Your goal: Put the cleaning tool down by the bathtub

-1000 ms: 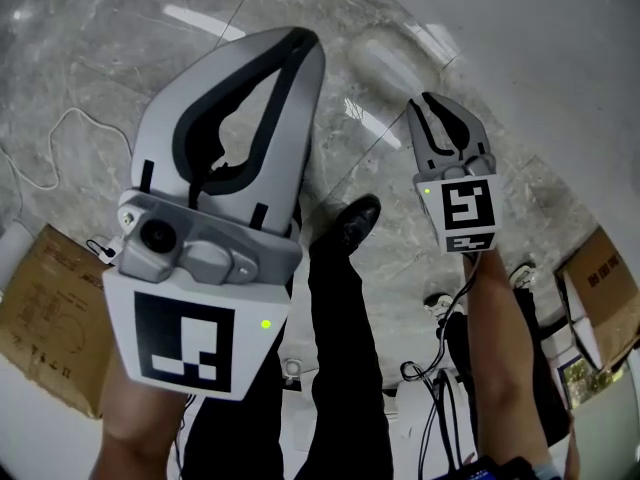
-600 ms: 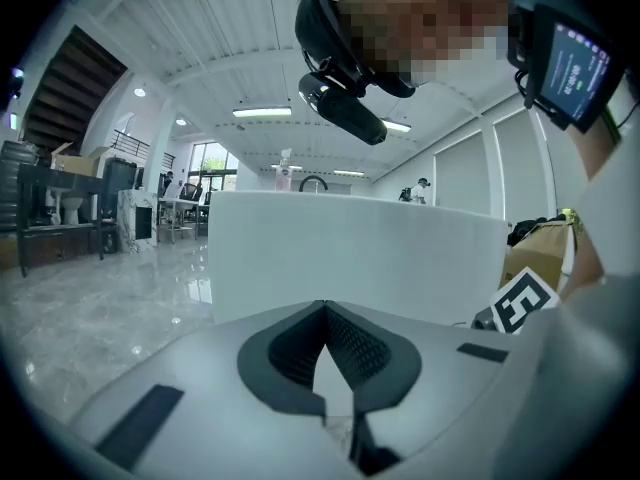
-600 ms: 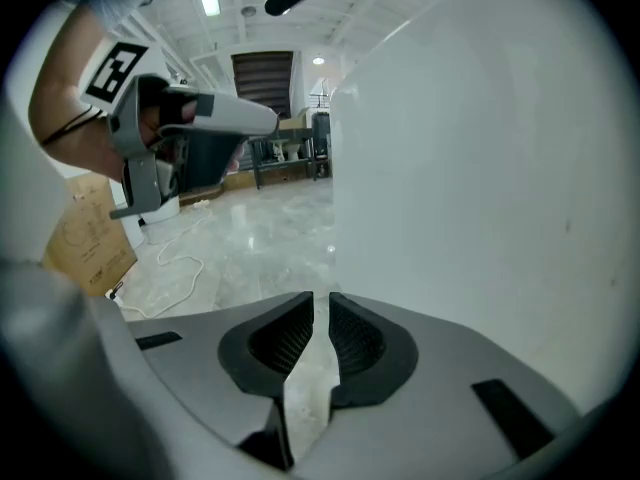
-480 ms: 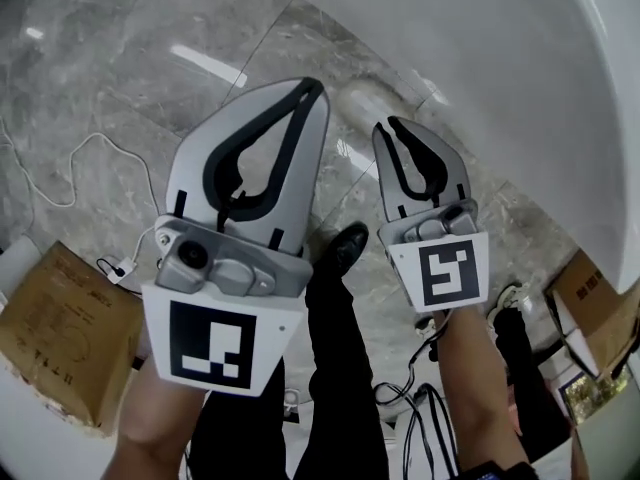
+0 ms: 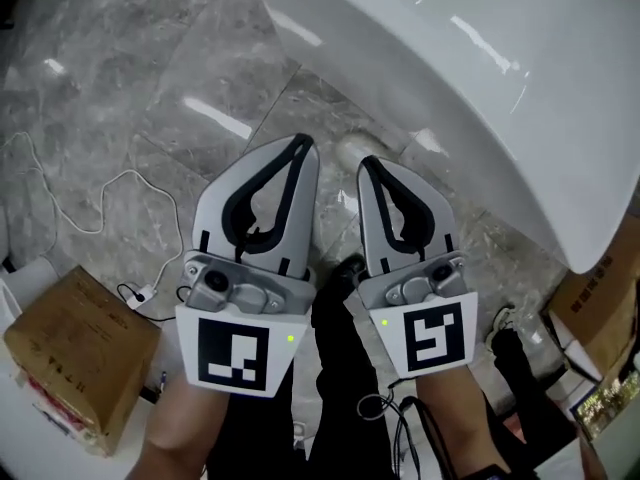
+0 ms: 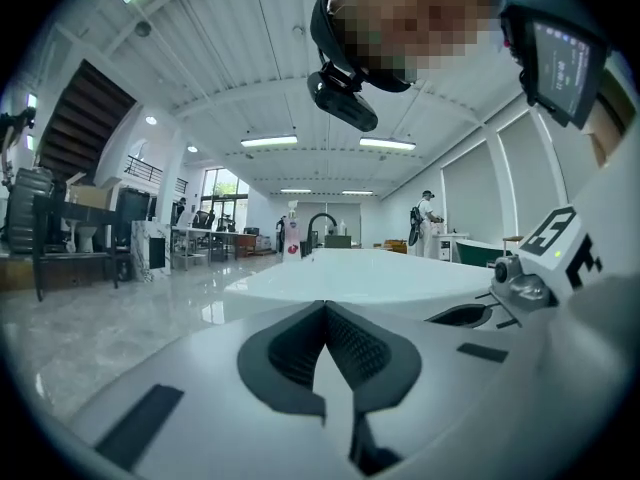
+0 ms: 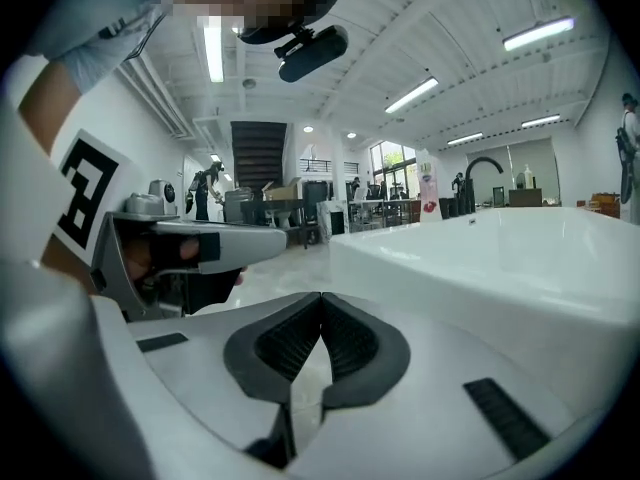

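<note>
Both grippers are held side by side over the grey marble floor, pointing at the white bathtub (image 5: 480, 78). My left gripper (image 5: 300, 144) is shut, its dark pads meeting at the tip with nothing between them. My right gripper (image 5: 368, 162) is likewise shut and empty. In the left gripper view the closed left gripper (image 6: 324, 305) faces the bathtub (image 6: 370, 273) rim. The right gripper view shows the closed right gripper (image 7: 321, 296) with the bathtub (image 7: 500, 258) wall at its right. No cleaning tool shows in any view.
A cardboard box (image 5: 75, 353) lies at the lower left, with a white cable (image 5: 90, 203) looping beside it. Another box (image 5: 600, 308) stands at the right edge. The person's black shoe (image 5: 345, 268) shows between the grippers. A dark faucet (image 6: 320, 223) rises beyond the tub.
The two grippers have drawn close together, side by side. The bathtub has come into view at the upper right and now fills that corner.
</note>
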{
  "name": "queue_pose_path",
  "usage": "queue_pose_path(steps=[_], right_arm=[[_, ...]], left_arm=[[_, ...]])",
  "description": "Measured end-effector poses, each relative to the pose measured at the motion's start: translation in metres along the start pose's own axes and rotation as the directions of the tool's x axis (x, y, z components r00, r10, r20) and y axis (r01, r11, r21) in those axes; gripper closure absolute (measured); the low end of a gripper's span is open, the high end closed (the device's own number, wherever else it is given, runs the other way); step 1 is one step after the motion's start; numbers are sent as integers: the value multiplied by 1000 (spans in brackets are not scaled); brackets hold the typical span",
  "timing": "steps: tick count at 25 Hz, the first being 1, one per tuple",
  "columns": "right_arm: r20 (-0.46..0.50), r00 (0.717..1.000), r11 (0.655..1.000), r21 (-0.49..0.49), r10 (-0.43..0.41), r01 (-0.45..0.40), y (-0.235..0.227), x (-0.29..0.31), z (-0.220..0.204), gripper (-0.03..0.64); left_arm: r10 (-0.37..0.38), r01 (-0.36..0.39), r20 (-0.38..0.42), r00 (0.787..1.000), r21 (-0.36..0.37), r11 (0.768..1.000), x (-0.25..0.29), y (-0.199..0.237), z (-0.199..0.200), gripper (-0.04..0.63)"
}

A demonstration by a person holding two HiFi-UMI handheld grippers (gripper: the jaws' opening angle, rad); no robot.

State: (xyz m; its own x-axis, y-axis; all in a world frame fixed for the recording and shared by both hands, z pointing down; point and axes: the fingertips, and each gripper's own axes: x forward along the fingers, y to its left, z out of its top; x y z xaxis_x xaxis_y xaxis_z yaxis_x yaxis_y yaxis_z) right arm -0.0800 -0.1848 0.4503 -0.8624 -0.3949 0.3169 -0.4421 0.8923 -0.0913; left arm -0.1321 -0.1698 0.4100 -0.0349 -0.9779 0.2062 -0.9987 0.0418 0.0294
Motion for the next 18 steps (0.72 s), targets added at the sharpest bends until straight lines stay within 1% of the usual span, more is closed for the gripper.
queue_pose_path(steps=[4,9,13,18], right_arm=[[54,998,1000,-20,-13,14,2,-17,50,603],[108,994,998,-52,-15,20,10,-28,98,603],[134,991,997,-63,-24,32,12,-36,121,604],[152,988,996,-79,-29,41,14,-41,134,604]], left_arm=[[11,-12,42,999,6,1000,-7,-2,46,580],[21,-21,79,997,6,1000,-18,-2,85,580],[21,-22,98,995,7,1000,-23,-6,106,580],[20,-21,125,992,9,1000,-28,-6,120,580]])
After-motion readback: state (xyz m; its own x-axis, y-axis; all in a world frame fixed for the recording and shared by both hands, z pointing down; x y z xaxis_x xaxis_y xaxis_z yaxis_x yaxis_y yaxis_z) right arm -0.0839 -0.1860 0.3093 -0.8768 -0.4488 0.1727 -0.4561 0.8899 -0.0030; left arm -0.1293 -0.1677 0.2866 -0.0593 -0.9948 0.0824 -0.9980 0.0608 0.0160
